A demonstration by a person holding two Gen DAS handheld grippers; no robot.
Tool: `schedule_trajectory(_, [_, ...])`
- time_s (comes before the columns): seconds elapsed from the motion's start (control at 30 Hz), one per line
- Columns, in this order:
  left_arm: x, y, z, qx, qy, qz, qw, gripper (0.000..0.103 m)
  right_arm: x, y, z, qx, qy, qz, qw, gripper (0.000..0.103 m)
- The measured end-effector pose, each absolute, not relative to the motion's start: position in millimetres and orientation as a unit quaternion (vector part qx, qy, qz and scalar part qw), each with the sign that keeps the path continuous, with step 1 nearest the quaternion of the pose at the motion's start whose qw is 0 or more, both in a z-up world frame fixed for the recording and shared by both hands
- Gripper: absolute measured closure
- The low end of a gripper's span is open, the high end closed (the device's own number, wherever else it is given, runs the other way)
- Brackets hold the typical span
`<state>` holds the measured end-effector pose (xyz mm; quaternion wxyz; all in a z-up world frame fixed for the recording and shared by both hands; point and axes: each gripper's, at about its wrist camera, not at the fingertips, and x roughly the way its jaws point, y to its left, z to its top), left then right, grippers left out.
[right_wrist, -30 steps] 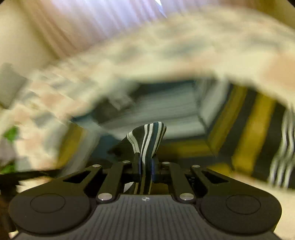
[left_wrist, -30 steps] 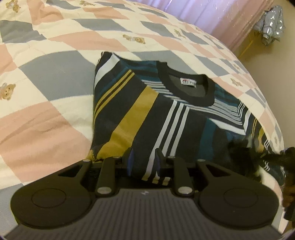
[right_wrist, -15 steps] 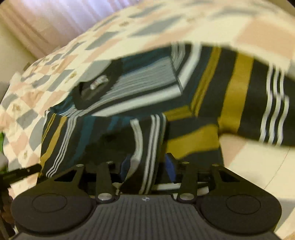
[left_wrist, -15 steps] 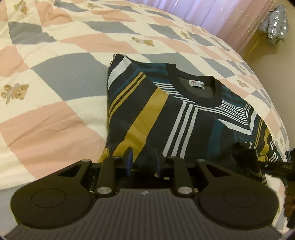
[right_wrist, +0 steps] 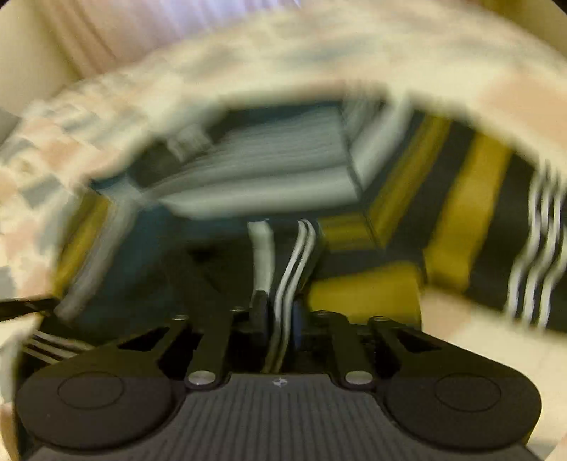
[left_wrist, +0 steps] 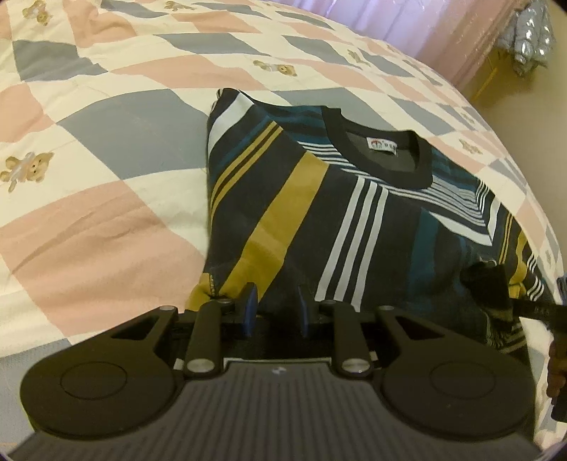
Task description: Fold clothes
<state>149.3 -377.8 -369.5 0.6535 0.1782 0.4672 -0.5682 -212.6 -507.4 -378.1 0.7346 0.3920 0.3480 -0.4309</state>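
Observation:
A dark striped sweater (left_wrist: 336, 212) with mustard, teal and white bands lies folded on the bed, black collar and white label facing up. My left gripper (left_wrist: 274, 305) is open at the sweater's near hem, its fingers apart with no cloth pinched between them. My right gripper (right_wrist: 280, 312) is shut on a striped fold of the sweater (right_wrist: 294, 255); that view is heavily blurred. The right gripper also shows at the sweater's right edge in the left wrist view (left_wrist: 496, 283).
The bed has a patchwork quilt (left_wrist: 106, 159) of pink, grey and cream squares with teddy bears. Pink curtains (left_wrist: 443, 32) hang at the far side. A silvery item (left_wrist: 531, 39) hangs at the top right, beyond the bed's edge.
My left gripper has let go of the sweater's hem and opened. The lifted hem has dropped flat. My right gripper keeps its hold and moves fast, blurring its view.

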Motion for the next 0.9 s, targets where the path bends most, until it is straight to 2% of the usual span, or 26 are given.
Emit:
schedule_trajectory(0.03, [149, -376, -368, 0.182, 0.464, -0.569, 0.653, 0.084, -212, -506, -374, 0.392, 0.342, -0.440, 0.732, 0.076])
schedule_trajectory(0.07, [148, -375, -366, 0.185, 0.462, -0.570, 0.653, 0.084, -211, -504, -369, 0.386, 0.340, -0.451, 0.729, 0.063])
schedule_trajectory(0.17, [149, -368, -357, 0.182, 0.461, -0.568, 0.657, 0.084, -208, -484, -341, 0.326, 0.334, -0.494, 0.734, 0.061])
schedule_trajectory(0.23, [148, -365, -350, 0.177, 0.459, -0.570, 0.658, 0.084, -207, -466, -328, 0.287, 0.311, -0.485, 0.766, 0.061])
schedule_trajectory(0.27, [146, -365, -347, 0.176, 0.457, -0.572, 0.658, 0.084, -201, -459, -326, 0.269, 0.312, -0.466, 0.783, 0.066])
schedule_trajectory(0.3, [144, -365, -345, 0.176, 0.456, -0.573, 0.658, 0.084, -194, -456, -330, 0.261, 0.323, -0.449, 0.791, 0.077])
schedule_trajectory(0.37, [138, -368, -343, 0.179, 0.455, -0.576, 0.655, 0.084, -181, -454, -351, 0.267, 0.363, -0.417, 0.789, 0.092])
schedule_trajectory(0.47, [129, -371, -338, 0.186, 0.450, -0.583, 0.651, 0.084, -168, -451, -362, 0.266, 0.388, -0.392, 0.791, 0.090])
schedule_trajectory(0.7, [96, -381, -313, 0.160, 0.450, -0.623, 0.620, 0.084, -223, -449, -358, 0.364, 0.322, -0.406, 0.774, 0.088])
schedule_trajectory(0.9, [25, -414, -296, 0.166, 0.422, -0.690, 0.564, 0.084, -275, -448, -357, 0.455, 0.258, -0.413, 0.746, 0.083])
